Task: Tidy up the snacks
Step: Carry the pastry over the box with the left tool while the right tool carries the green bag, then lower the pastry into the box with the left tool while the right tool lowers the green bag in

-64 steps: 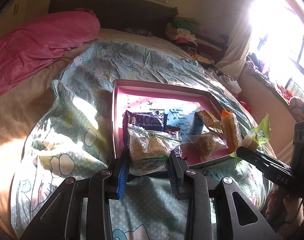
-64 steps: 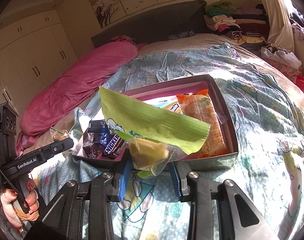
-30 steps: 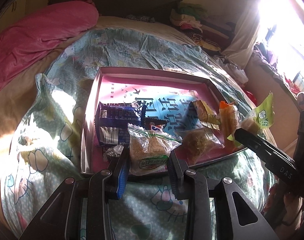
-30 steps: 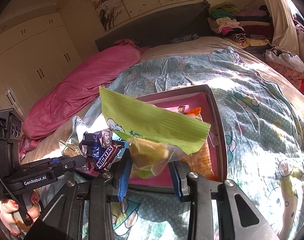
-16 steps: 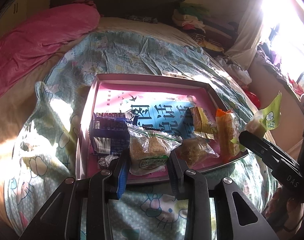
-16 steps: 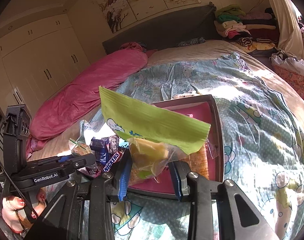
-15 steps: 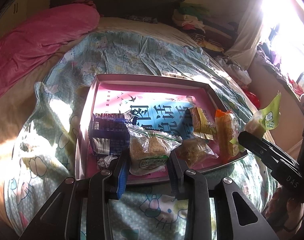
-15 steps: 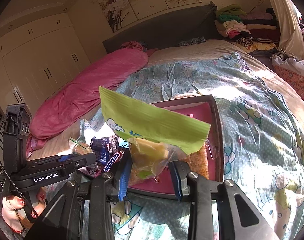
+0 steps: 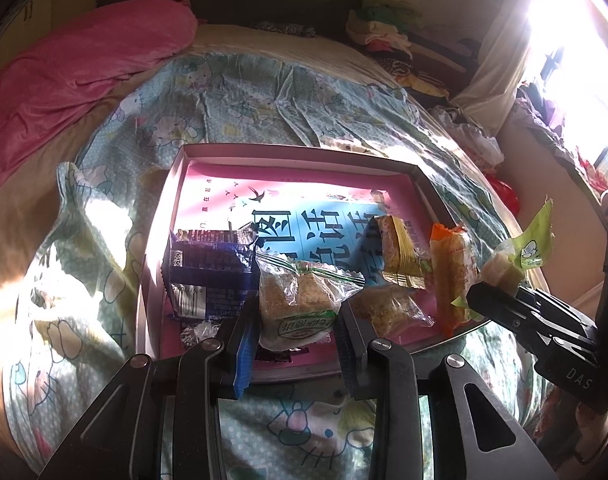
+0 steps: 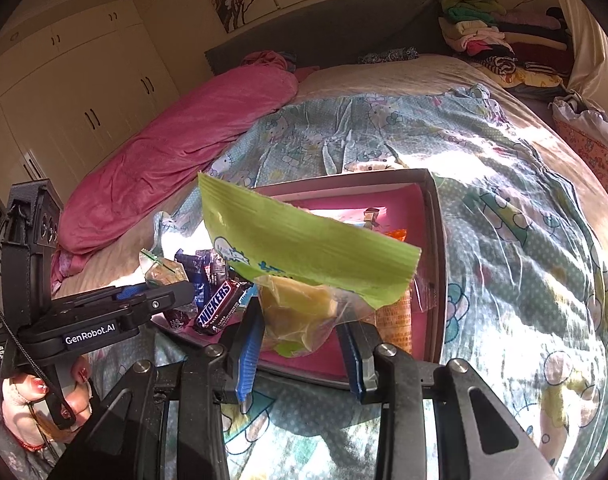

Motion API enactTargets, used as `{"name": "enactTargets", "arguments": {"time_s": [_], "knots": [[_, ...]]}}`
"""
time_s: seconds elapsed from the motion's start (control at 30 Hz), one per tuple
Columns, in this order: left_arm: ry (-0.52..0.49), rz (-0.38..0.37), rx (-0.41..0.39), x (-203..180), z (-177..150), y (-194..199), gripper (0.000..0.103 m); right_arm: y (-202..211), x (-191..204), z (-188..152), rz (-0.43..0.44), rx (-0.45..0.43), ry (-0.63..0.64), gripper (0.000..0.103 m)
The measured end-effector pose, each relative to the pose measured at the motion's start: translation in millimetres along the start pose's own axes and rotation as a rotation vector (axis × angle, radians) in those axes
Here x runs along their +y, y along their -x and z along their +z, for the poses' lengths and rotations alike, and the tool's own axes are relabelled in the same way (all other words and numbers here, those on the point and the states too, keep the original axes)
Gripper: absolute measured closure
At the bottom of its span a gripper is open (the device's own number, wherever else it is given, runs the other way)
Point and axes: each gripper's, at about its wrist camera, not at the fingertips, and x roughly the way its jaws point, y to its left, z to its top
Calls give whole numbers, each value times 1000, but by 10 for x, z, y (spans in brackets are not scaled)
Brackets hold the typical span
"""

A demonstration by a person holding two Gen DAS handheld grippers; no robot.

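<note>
I've got the left gripper (image 9: 298,320) pinching a clear-wrapped rice cake (image 9: 300,304) just over the near edge of the pink box (image 9: 296,150), and its lower end is hidden behind my fingers. The right gripper (image 10: 300,336) is clamped on a green-topped packet (image 10: 304,248); that green flap covers much of the box in the right wrist view, so I can't read what lies beneath it. Sun glare washes out the box's far floor and the window side. Inside the box I count, nearest its left wall, one dark blue packet (image 9: 208,276), then toward its right wall one yellow packet (image 9: 398,252), one clear brown cake (image 9: 388,308) and one orange packet (image 9: 452,272). One Snickers bar (image 10: 218,308) shows at the box's near left corner; small wrappers beside it are too dim to count.
</note>
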Motion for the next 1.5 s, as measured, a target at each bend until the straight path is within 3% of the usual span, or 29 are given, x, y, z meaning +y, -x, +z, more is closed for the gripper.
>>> {"name": "enactTargets", "arguments": {"time_s": [0.3, 1.07, 1.5], "knots": [[22, 6, 27, 37, 49, -57, 67, -101, 94, 77, -10, 42, 20, 66], [-79, 35, 112, -297, -150, -355, 67, -390, -25, -110, -20, 149, -41, 67], [-94, 45, 110, -413, -158, -407, 67, -473, -63, -141, -10, 147, -21, 66]]}}
